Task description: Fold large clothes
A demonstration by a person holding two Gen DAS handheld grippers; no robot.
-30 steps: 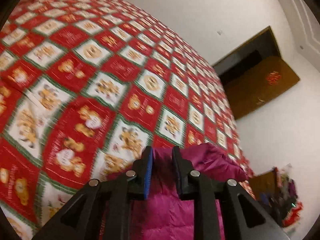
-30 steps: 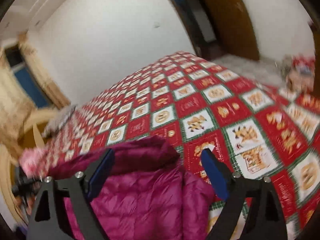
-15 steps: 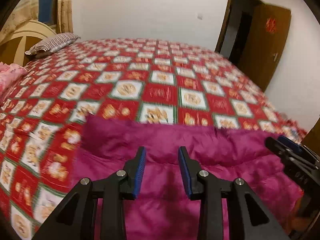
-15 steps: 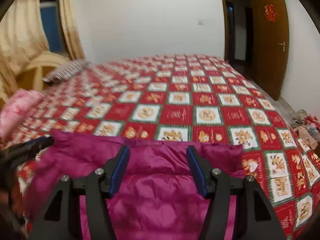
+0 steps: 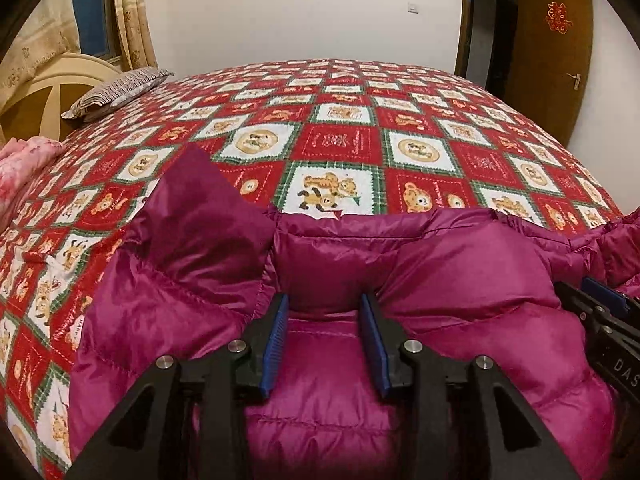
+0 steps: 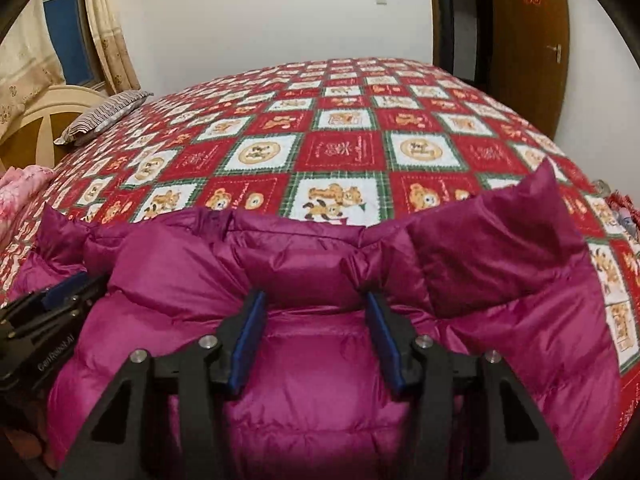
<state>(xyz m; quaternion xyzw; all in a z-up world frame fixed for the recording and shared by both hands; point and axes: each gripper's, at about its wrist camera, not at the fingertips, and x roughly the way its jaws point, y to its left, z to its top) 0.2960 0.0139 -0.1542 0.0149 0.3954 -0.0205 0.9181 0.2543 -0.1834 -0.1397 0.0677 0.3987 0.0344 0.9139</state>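
Jacket (image 5: 460, 280): a magenta quilted down jacket is laid on the near part of the bed, puffed and rumpled.
Long axis: its far edge is seen running across both views from left to right, roughly parallel to the near side of the bed; which end is the collar cannot be told.
Raised corners: one darker flap (image 5: 204, 208) is stood up at the left end in the left wrist view; a matching flap (image 6: 504, 240) is stood up at the right end in the right wrist view.
Left tool (image 5: 324, 312): its blue pads are set partly apart, and the jaws have just been opening; a fold of the jacket is bulged between them, but whether the pads press on it cannot be told.
Right tool (image 6: 316, 312): its pads are set a little wider, and the jaws have just been closing; a ridge of the jacket is straddled, and a firm grip cannot be confirmed.
Spacing: the two tools are placed side by side on the jacket, each one caught at the edge of the other's view.
Bed (image 5: 344, 144): it is covered by a red, white and green checked bedspread with bear motifs.
Striped pillow (image 5: 116, 94): it is laid at the far left by the headboard (image 5: 44, 92).
Pink bedding (image 5: 20, 164): it is bunched at the left edge.
Door (image 5: 548, 52): a brown door is seen at the far right.
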